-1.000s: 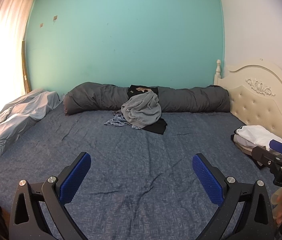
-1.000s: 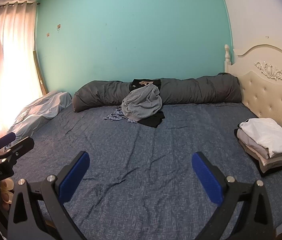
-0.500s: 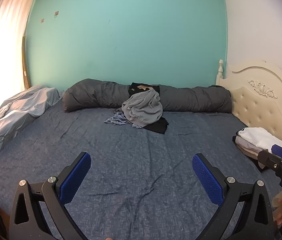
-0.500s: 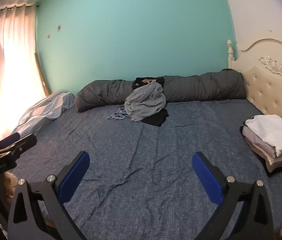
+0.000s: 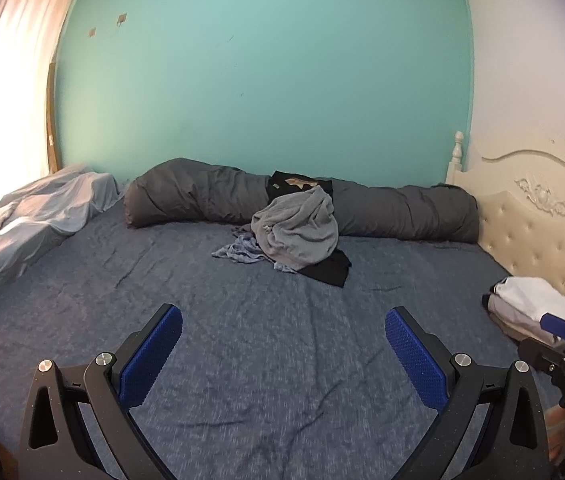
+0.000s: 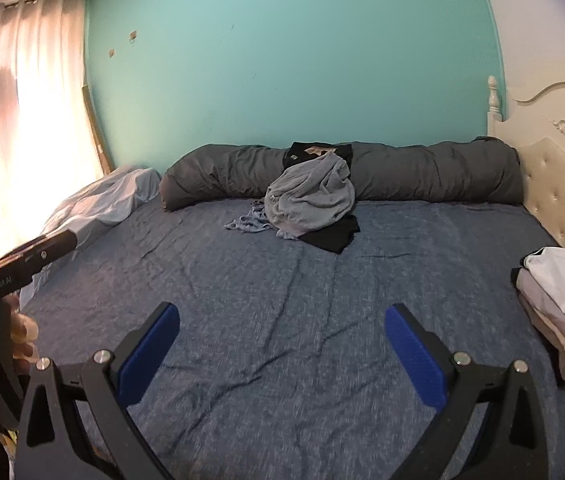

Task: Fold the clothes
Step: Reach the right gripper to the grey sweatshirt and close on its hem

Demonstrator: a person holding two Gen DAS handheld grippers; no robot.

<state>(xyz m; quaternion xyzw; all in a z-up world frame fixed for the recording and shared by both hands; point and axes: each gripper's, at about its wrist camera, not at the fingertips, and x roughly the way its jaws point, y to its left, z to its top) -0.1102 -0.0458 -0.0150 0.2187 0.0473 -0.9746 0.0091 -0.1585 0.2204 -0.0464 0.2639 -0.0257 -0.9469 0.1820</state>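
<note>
Left wrist view is showing the left gripper [image 5: 282,354] hanging over the near part of the blue bedsheet [image 5: 242,320], its blue-padded fingers [image 5: 152,354] standing wide apart and holding nothing. Far across the bed, a heap of unfolded clothes [image 5: 296,236], a grey garment on top of black and pale blue pieces, is lying against the rolled grey duvet [image 5: 202,200]. At the right, near the cream headboard [image 5: 538,216], a stack of folded clothes [image 5: 530,304] is sitting. Right wrist view is showing the right gripper [image 6: 282,354] likewise spread apart and empty above the sheet, with the same heap [image 6: 310,204] far ahead and the stack [image 6: 562,292] at its right.
</note>
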